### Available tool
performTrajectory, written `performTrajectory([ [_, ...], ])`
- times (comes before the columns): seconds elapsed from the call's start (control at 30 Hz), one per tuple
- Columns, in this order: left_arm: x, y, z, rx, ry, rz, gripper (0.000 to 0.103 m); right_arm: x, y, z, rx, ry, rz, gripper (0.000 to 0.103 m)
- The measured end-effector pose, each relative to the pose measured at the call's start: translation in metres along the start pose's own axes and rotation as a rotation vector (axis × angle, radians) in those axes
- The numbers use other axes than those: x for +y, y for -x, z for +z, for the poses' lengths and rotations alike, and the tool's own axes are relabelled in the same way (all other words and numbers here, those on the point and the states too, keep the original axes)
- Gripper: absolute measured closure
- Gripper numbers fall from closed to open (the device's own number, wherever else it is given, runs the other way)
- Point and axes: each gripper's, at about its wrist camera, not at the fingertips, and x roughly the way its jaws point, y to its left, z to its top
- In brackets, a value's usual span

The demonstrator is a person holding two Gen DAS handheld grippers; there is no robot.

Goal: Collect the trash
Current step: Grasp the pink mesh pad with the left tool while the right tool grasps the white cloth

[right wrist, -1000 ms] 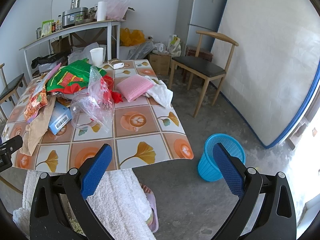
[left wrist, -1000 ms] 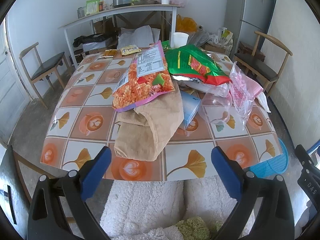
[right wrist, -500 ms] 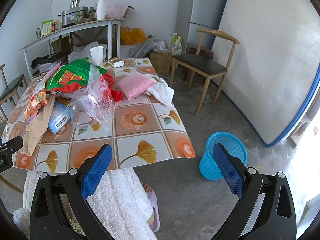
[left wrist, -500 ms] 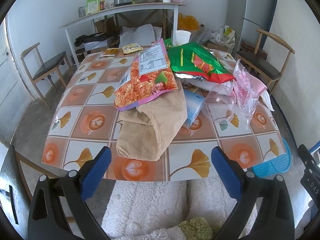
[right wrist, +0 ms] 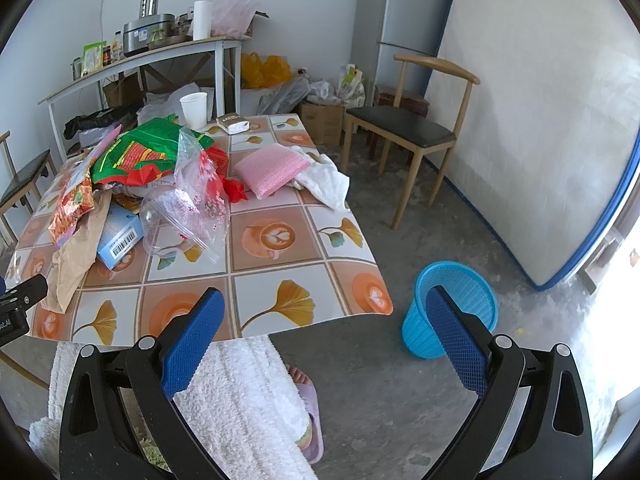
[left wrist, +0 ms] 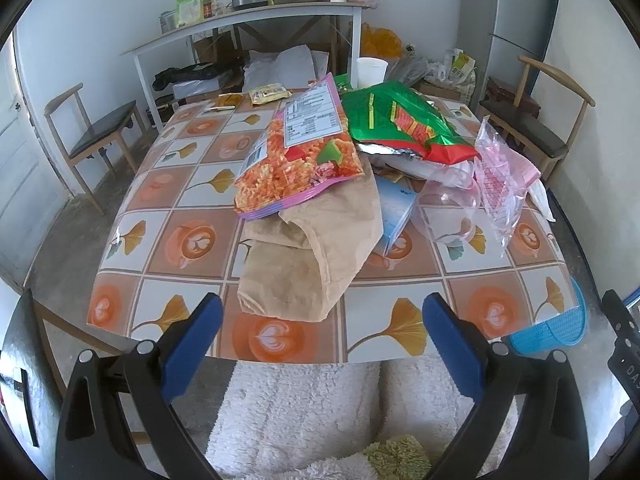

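Getting ready to pick up trash from the table (left wrist: 160,240).

Both claws, left gripper (left wrist: 322,338) and right gripper (right wrist: 326,330), gape wide, holding nothing. The brown paper bag (left wrist: 308,256) lies at 12 o'clock: light, floppy, crinkly. Pinch its near edge. The blue bin (right wrist: 454,308) waits at 2 o'clock.

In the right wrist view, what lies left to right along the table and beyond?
Orange snack bag → blue box → clear plastic bag → pink sponge → white crumpled bag → blue basket on the floor.
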Motion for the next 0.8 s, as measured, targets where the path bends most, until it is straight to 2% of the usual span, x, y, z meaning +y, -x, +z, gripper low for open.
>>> performTrajectory([
  [0.27,0.001,-0.005,0.000,0.006,-0.004,-0.003,0.006,-0.001,-0.001,0.000,0.004,-0.007,0.003,0.007],
  [0.43,0.007,-0.008,0.000,-0.016,-0.003,-0.054,0.006,-0.002,-0.002,0.001,-0.002,-0.026,0.017,0.007],
  [0.53,0.016,-0.008,0.003,-0.074,0.005,-0.103,0.006,-0.003,-0.003,0.004,-0.014,-0.043,0.043,0.007],
  [0.6,0.025,-0.005,0.006,-0.150,0.004,-0.157,0.006,-0.003,-0.005,0.009,-0.027,-0.050,0.059,0.007],
  [0.7,0.033,-0.001,0.013,-0.270,-0.026,-0.177,0.006,0.001,-0.008,0.019,-0.046,-0.050,0.086,0.007],
  [0.8,0.039,-0.002,0.024,-0.335,-0.047,-0.178,0.012,0.005,-0.015,0.031,-0.047,-0.067,0.141,0.007],
])
